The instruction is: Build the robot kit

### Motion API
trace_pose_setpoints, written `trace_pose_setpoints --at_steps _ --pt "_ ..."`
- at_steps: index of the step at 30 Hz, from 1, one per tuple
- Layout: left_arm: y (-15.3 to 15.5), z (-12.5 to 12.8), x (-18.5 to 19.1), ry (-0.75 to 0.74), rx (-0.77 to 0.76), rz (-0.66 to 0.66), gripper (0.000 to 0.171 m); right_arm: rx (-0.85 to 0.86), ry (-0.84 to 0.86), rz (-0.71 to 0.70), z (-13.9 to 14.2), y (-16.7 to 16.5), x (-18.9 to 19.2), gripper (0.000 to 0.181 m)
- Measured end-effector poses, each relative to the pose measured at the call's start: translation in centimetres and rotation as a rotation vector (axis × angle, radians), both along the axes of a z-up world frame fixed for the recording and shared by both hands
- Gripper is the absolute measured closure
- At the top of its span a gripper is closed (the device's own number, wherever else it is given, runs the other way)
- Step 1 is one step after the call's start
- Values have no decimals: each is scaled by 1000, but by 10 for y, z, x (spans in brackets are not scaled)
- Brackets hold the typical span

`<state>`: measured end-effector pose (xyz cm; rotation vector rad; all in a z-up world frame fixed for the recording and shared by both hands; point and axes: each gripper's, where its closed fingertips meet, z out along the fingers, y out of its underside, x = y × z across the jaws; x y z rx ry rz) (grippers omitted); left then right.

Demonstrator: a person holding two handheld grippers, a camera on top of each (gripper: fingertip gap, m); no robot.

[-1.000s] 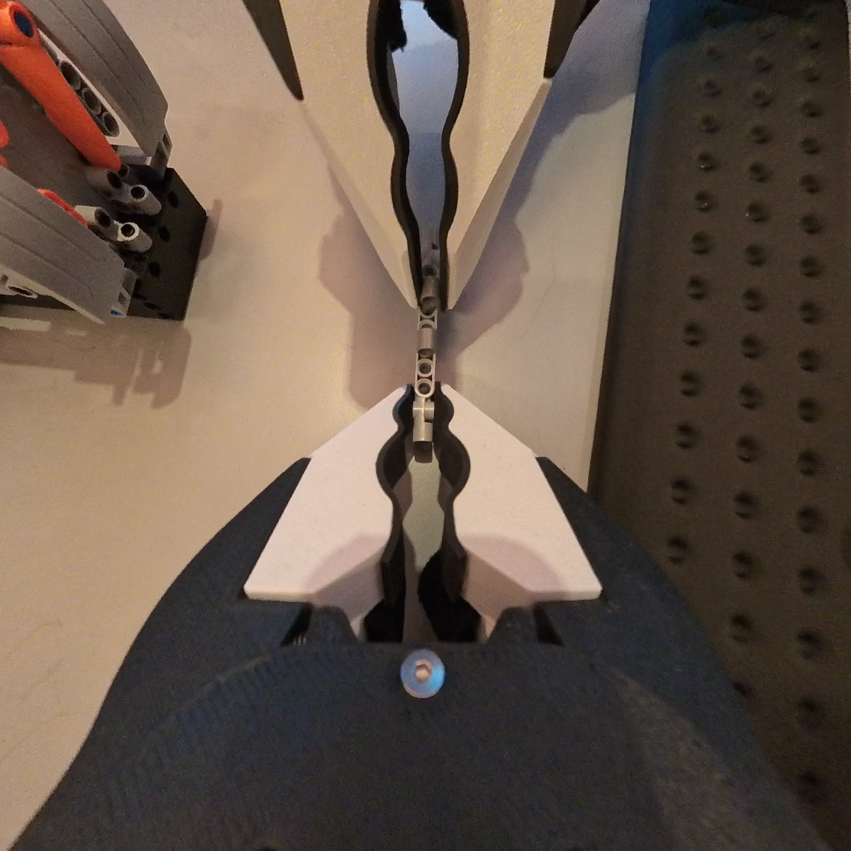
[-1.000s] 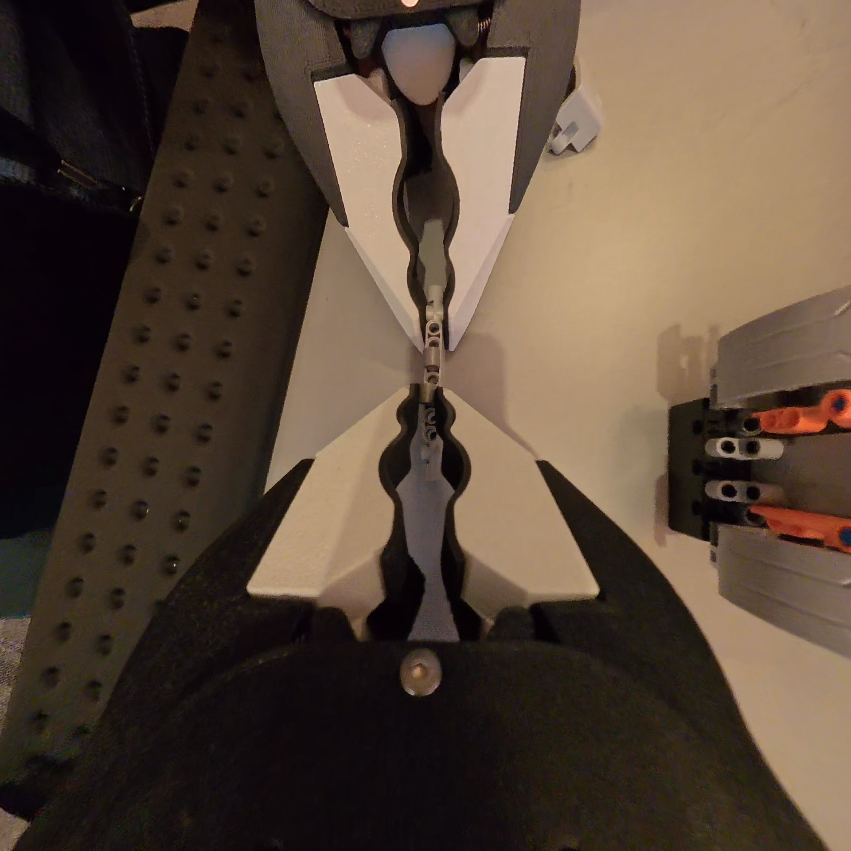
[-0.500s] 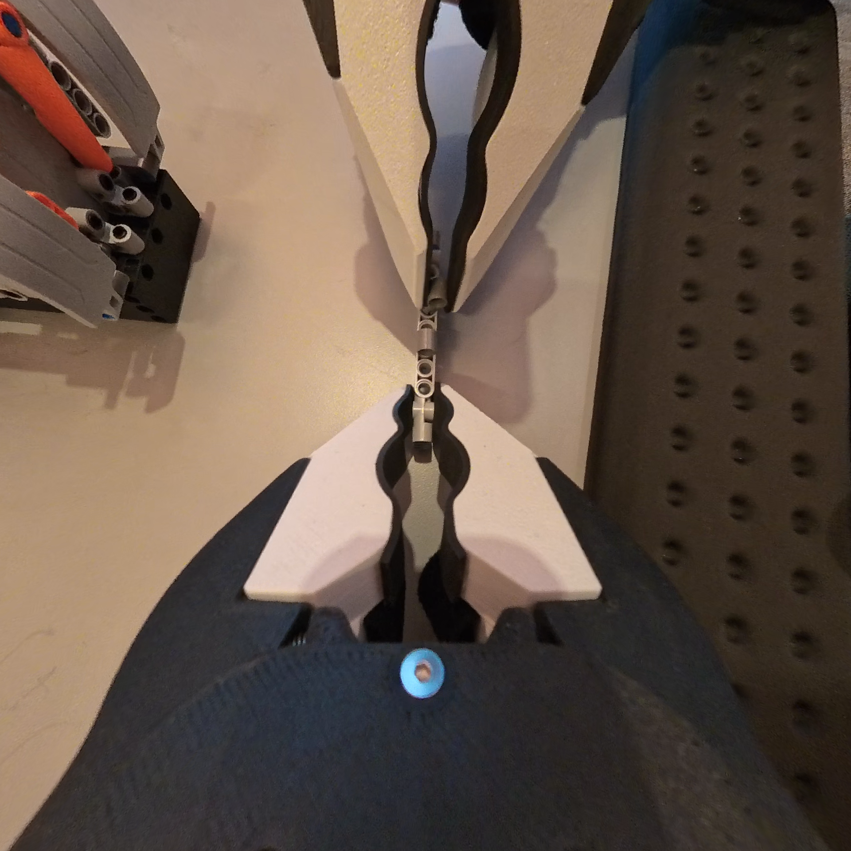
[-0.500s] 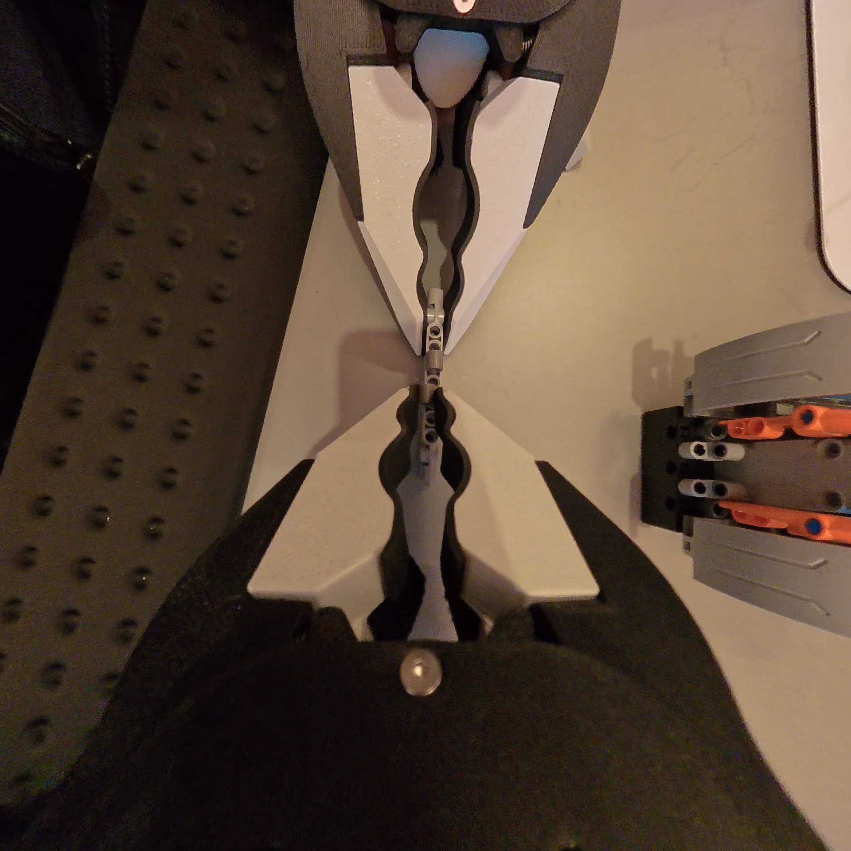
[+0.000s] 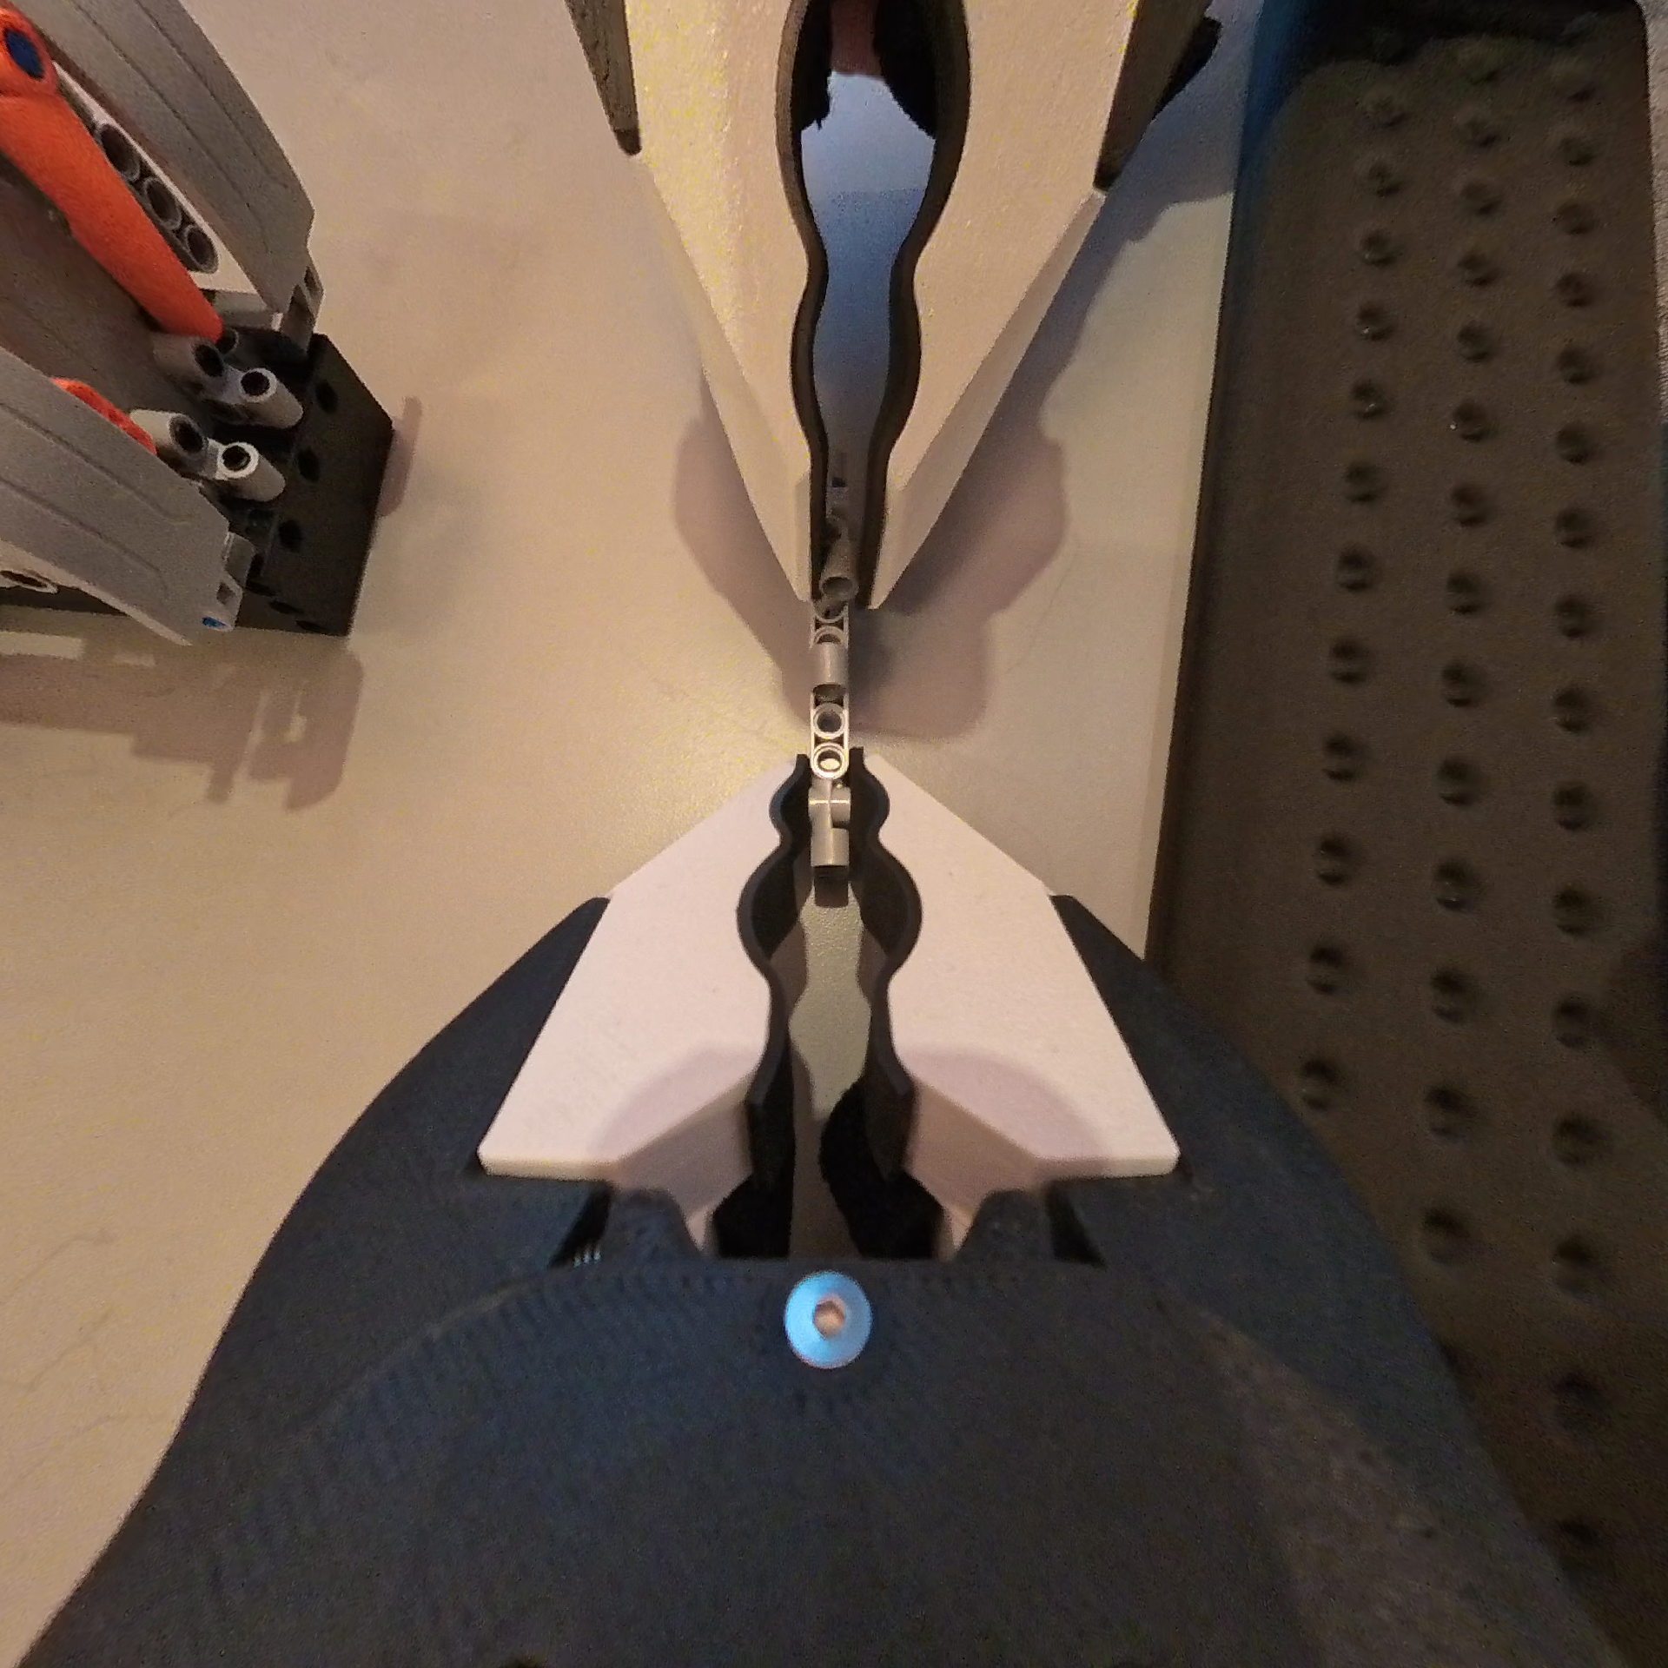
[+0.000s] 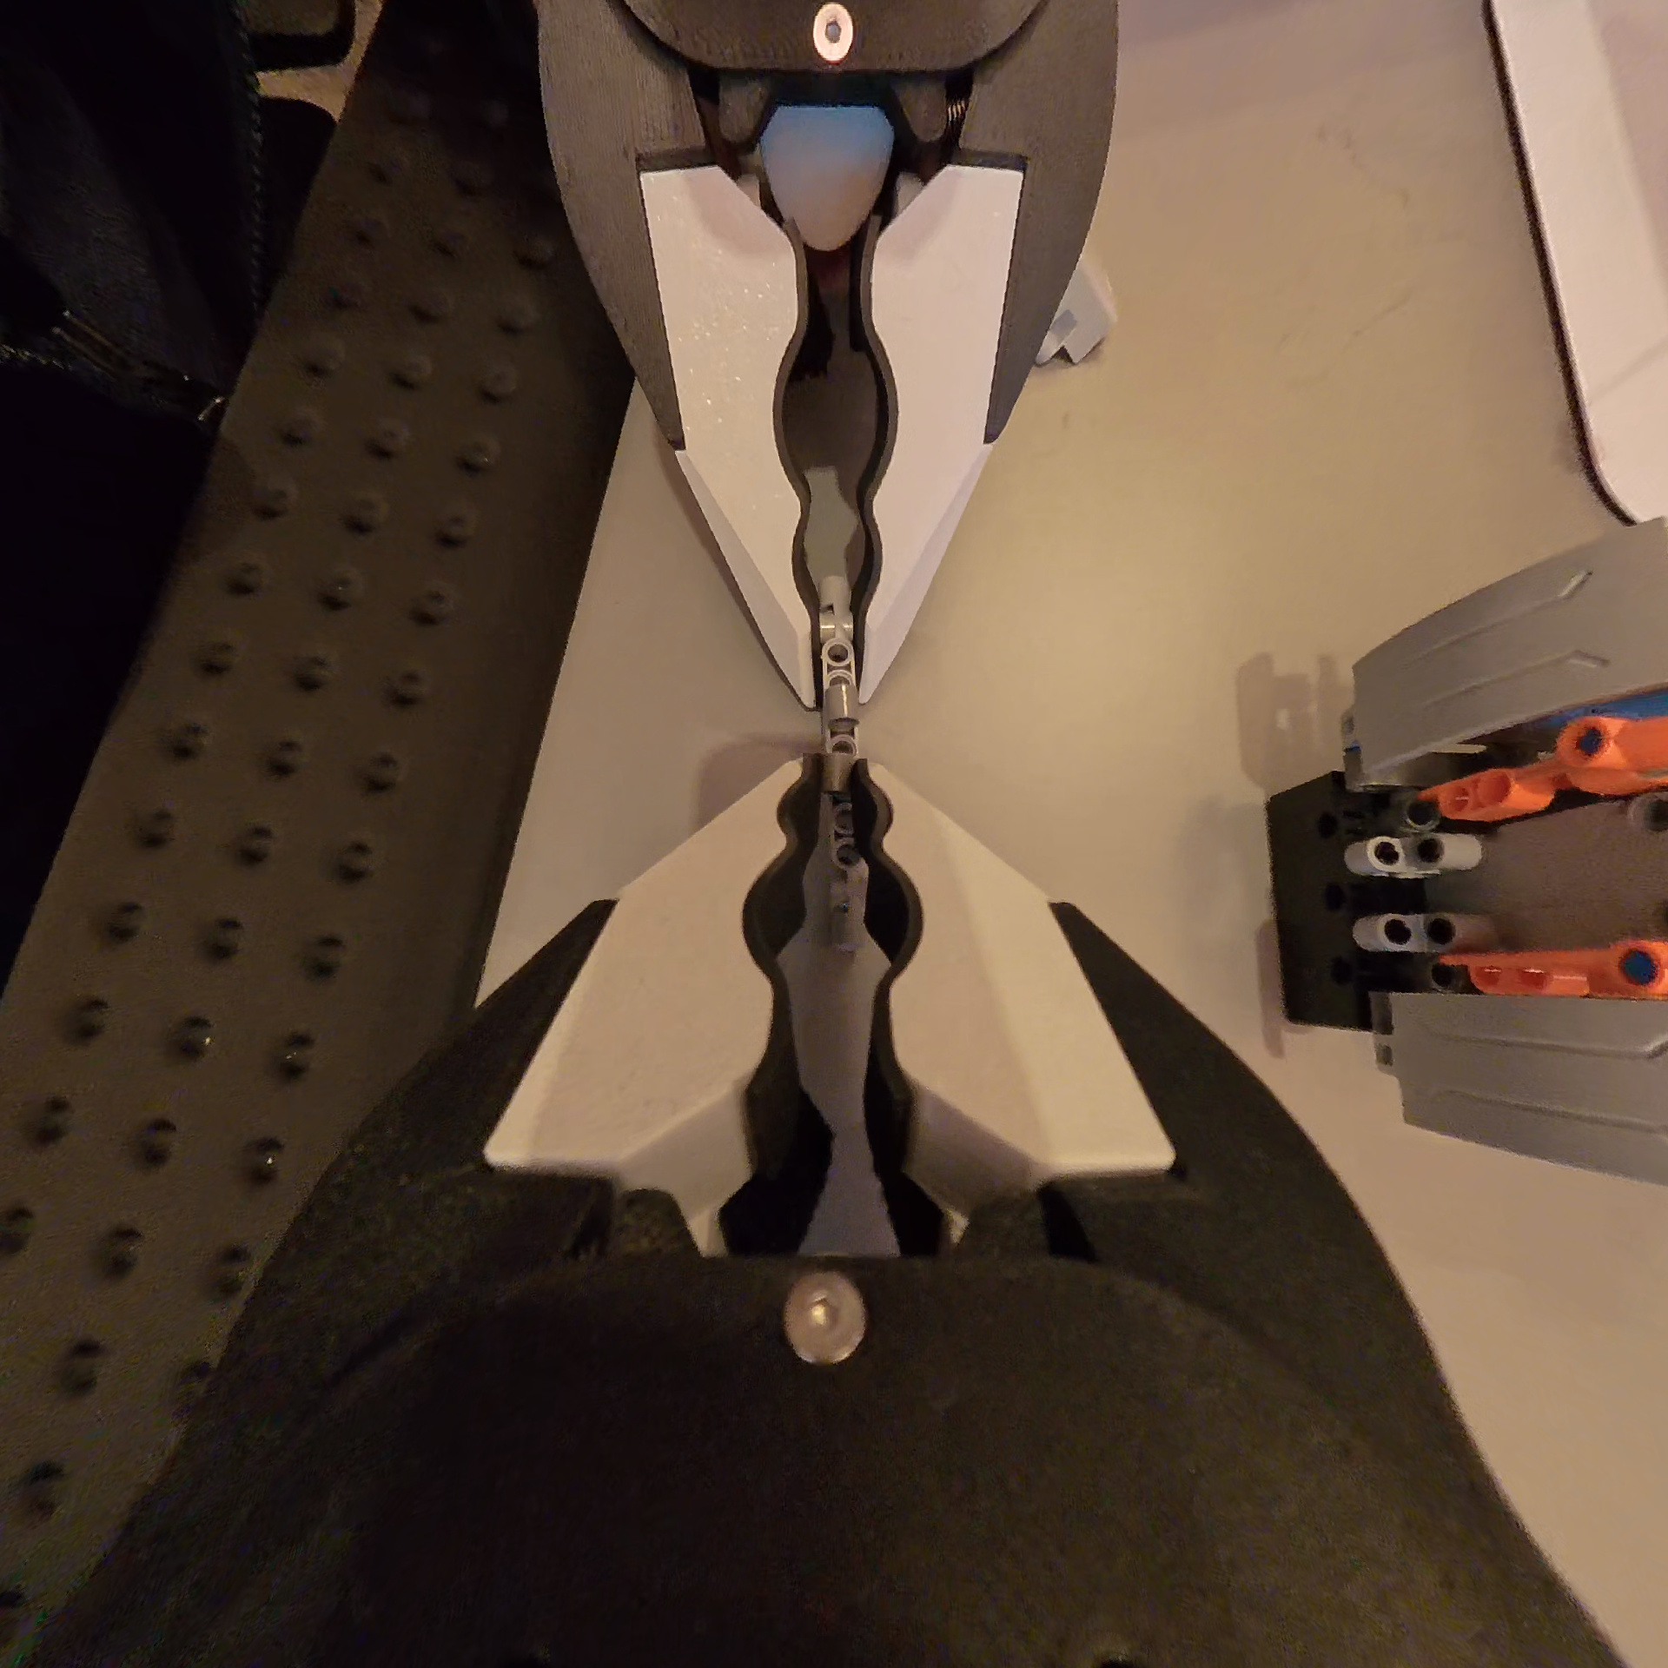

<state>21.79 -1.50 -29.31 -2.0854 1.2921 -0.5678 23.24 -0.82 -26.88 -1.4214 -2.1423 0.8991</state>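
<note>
A thin chain of small grey connector pieces (image 5: 829, 695) spans the gap between my two grippers, above a beige table (image 5: 496, 812). My left gripper (image 5: 830, 767) is shut on the near end of the chain. My right gripper (image 5: 838, 596) faces it tip to tip and is shut on the far end. In the right wrist view my right gripper (image 6: 835, 767) is at the bottom, my left gripper (image 6: 835, 695) is at the top, and the grey pieces (image 6: 839, 722) lie in a line between them. I cannot tell whether the pieces are locked together.
A grey, orange and black brick model (image 5: 180, 451) stands on the table at the left, and shows at the right in the right wrist view (image 6: 1489, 903). A black studded mat (image 5: 1444, 722) runs along one side. A white object (image 6: 1607, 226) and a small pale piece (image 6: 1079, 316) lie farther off. My two grippers' fingertips are within a few centimetres of each other. Between my left fingertips and the white object (image 6: 1607, 226) there is roughly 25 centimeters.
Both grippers stay shut on the grey pieces, tip to tip. The pair has shifted slightly over the table, and more of the left gripper's body shows in the right wrist view.
</note>
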Motion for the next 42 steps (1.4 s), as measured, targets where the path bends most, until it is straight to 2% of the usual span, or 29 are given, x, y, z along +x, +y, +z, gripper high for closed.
trace_pose_setpoints --at_steps 9,19,25,30,35,38,42 --pt "0 0 0 8 9 2 166 118 -74 43 -2 -2 3 177" --pt "1 0 0 4 4 3 166 125 -178 102 -3 -2 5 177" --pt "0 0 1 4 4 -2 166 91 -290 153 -4 -3 5 177" --pt "0 0 1 8 8 -4 166 0 -374 152 -7 -2 5 177" --pt "0 0 2 13 18 -7 166 3 -352 81 -6 0 5 176" --pt "0 0 2 14 16 -7 166 8 -302 30 -5 3 6 164" --pt "-1 0 3 18 19 -9 166 0 -249 15 0 0 5 173"
